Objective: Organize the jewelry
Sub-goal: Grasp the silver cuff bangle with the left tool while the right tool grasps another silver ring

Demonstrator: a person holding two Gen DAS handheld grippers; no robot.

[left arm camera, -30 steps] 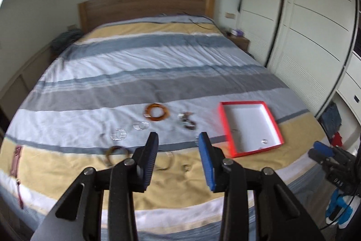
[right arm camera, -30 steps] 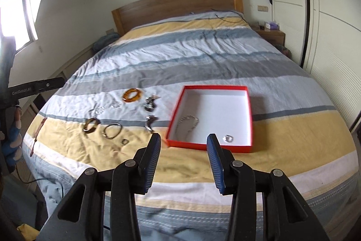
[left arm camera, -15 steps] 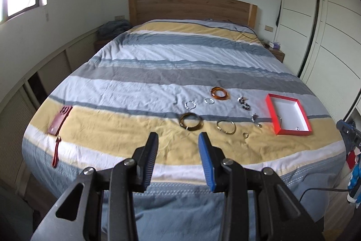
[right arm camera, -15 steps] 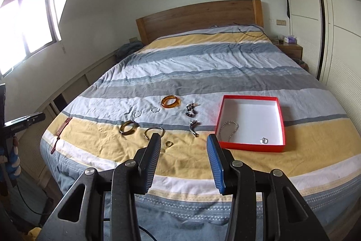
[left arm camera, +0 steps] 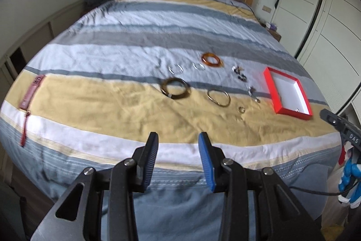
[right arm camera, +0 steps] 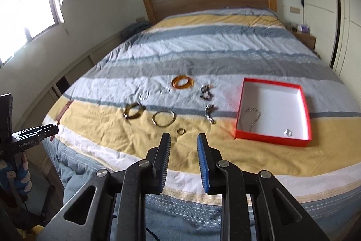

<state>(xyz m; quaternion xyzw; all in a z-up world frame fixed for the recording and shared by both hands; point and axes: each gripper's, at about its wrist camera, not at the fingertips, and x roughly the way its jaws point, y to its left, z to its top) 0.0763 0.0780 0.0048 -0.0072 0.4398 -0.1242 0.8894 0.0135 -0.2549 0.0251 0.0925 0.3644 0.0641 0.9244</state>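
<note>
Already the red tray (right arm camera: 305, 108) is holding a chain (right arm camera: 250, 116), while loose rings and bangles (right arm camera: 163, 118) are lying beside it on the bed (right arm camera: 225, 53); you are hovering both grippers, right gripper (right arm camera: 183, 150) and left gripper (left arm camera: 178, 148), open-jawed and empty.

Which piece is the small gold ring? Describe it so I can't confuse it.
Start at the red box on the bed's yellow stripe. Left of it, nearest the foot edge, lies the small gold ring, below the thin gold bangle. It is the tiniest loop there.
</note>
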